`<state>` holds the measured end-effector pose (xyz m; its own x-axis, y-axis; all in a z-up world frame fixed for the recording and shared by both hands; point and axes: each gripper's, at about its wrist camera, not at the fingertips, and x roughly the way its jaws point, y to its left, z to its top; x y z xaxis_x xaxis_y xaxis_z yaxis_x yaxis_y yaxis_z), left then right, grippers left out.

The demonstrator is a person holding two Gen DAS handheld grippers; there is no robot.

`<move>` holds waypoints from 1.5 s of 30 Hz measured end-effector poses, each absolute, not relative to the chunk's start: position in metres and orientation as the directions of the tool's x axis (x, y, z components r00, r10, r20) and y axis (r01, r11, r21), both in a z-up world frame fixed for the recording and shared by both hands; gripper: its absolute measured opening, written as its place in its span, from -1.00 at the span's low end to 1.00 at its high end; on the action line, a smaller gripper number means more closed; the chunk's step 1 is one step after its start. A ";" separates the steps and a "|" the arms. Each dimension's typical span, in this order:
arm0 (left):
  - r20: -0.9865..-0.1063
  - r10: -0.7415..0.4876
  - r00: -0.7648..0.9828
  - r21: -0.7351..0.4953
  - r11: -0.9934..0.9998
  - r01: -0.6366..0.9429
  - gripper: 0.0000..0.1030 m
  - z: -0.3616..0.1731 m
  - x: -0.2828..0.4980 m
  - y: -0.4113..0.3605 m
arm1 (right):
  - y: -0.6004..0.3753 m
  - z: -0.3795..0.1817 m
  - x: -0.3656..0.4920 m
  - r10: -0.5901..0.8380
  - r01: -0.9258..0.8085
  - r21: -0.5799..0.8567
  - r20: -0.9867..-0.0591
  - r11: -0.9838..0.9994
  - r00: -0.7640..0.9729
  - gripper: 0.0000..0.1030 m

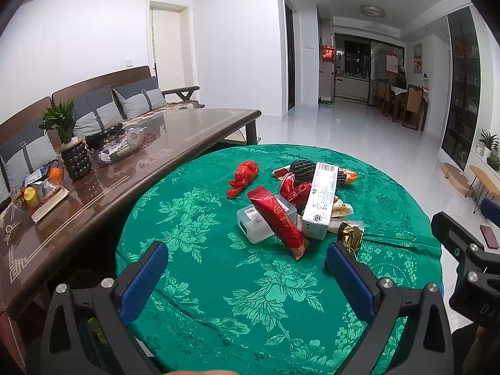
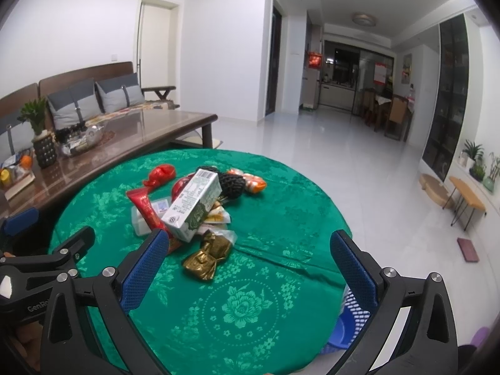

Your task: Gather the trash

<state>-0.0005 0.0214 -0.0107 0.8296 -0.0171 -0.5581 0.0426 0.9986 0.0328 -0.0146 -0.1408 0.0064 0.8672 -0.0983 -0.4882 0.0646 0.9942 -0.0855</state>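
Note:
A pile of trash lies on a round table with a green flowered cloth. In it are a long red packet, a clear plastic box, a white carton, a red crumpled wrapper, a black foam net and a gold wrapper. My left gripper is open and empty just short of the pile. My right gripper is open and empty, with the gold wrapper between its fingers' line and the white carton beyond.
A brown coffee table with a potted plant, fruit and a glass dish stands at the left, a sofa behind it. A blue mesh basket sits below the table's right edge. White floor, stools and a dining set lie farther right.

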 end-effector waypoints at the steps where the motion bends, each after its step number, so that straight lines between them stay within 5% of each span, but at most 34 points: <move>1: -0.558 -0.016 0.830 0.033 0.999 0.041 1.00 -0.011 0.000 0.022 | -0.141 0.006 -0.015 -0.098 0.064 -0.086 -0.489 0.994 0.867 0.99; 45: -0.569 0.016 0.822 0.058 0.998 0.021 1.00 -0.015 0.002 0.023 | -0.140 -0.008 -0.010 -0.093 0.054 -0.092 -0.507 0.994 0.857 0.99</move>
